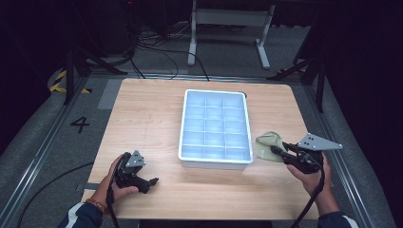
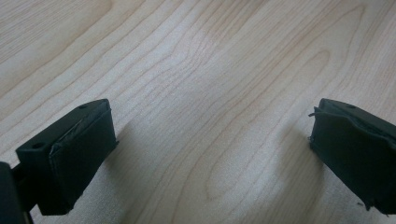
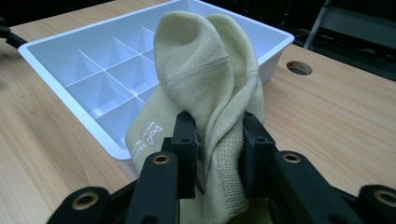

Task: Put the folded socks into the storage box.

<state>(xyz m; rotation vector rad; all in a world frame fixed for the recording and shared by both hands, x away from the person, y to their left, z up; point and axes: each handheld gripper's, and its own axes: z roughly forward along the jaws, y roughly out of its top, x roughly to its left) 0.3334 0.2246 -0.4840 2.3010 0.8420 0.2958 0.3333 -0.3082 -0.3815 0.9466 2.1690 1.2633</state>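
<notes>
Pinched between the black jaws of the right gripper (image 3: 215,154), a pale yellow knitted sock (image 3: 210,70), soft, light and floppy, is held bunched beside the white plastic divided tray (image 3: 60,56), while the left gripper (image 2: 210,154) is kept wide open.

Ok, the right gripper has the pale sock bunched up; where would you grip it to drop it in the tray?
Keep the hold the right gripper has: mid-fold on the sock, from its near side. The doubled fabric pinches firmly there, and the loose ends could probably go down into a cell of the tray.
</notes>
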